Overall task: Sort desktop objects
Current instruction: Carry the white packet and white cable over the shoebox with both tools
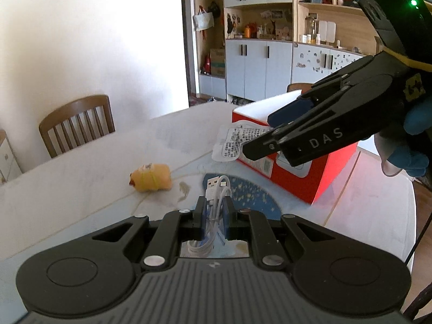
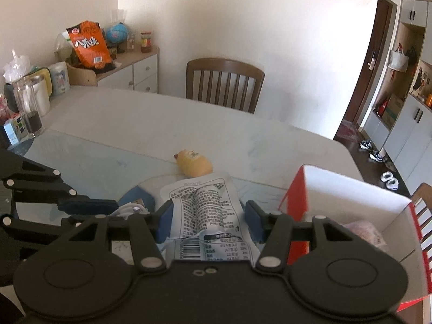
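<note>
My left gripper [image 1: 214, 205] is shut on a coiled white USB cable [image 1: 217, 189] and holds it above a blue round mat [image 1: 251, 197]. My right gripper [image 2: 209, 213] is shut on a white printed snack packet [image 2: 203, 208], whose sides crumple between the blue pads. In the left wrist view the right gripper [image 1: 256, 137] hangs with the snack packet [image 1: 232, 143] in front of an open red box [image 1: 310, 181]. In the right wrist view the red box [image 2: 297, 197], white inside, stands just right of the packet, and the left gripper [image 2: 118, 208] reaches in from the left.
A yellow soft toy [image 1: 151, 176] [image 2: 193, 163] lies on the white table [image 2: 151, 124] beyond both grippers. A wooden chair [image 2: 224, 83] stands at the far side. Jars and a small box [image 2: 14, 129] crowd the left end. Something pink [image 2: 364, 229] lies in the red box.
</note>
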Demonstrator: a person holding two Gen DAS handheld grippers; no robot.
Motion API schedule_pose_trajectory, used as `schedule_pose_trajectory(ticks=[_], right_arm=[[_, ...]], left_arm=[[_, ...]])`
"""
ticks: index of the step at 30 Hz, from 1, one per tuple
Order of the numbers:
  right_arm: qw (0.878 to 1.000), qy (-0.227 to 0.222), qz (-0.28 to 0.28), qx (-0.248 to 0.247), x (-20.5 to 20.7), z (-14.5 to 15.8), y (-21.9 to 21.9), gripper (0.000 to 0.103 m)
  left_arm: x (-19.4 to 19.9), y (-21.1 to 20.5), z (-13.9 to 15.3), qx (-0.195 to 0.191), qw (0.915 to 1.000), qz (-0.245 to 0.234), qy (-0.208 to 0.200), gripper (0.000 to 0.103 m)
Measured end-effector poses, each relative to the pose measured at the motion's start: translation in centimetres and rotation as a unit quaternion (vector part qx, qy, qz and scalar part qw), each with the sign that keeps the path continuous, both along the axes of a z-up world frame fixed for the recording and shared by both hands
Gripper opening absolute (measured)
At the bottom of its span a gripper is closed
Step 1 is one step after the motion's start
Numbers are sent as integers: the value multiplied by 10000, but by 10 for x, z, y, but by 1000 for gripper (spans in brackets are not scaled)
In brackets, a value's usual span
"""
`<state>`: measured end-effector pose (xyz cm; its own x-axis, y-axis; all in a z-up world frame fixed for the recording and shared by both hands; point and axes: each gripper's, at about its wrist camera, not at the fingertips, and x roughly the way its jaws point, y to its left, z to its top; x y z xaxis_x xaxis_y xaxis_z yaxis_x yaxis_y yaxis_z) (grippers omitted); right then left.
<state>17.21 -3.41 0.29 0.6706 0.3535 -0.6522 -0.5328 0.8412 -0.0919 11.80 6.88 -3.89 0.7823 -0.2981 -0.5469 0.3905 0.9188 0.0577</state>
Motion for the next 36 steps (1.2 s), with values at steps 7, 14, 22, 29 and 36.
schedule_pose_trajectory(ticks=[7,14,22,29,36], right_arm=[[9998,-100,-5,157,7,18,-34,56],[9994,-210,-3,271,20,29,-71,56],[9992,-241,-81,297,35,29,-114,56],[9991,-239,-245,265,44,23,-153,56],[9983,-251,-477,233,51,20,-188,56]], left_arm=[[10,-32,22,103,9997,-54,-200,11],[26,-72,40,118,9992,-125,-364,11],[45,-117,47,156,9987,-205,-430,11],[60,-154,50,257,9980,-336,-468,11],[75,-184,50,379,9966,-563,-458,11]])
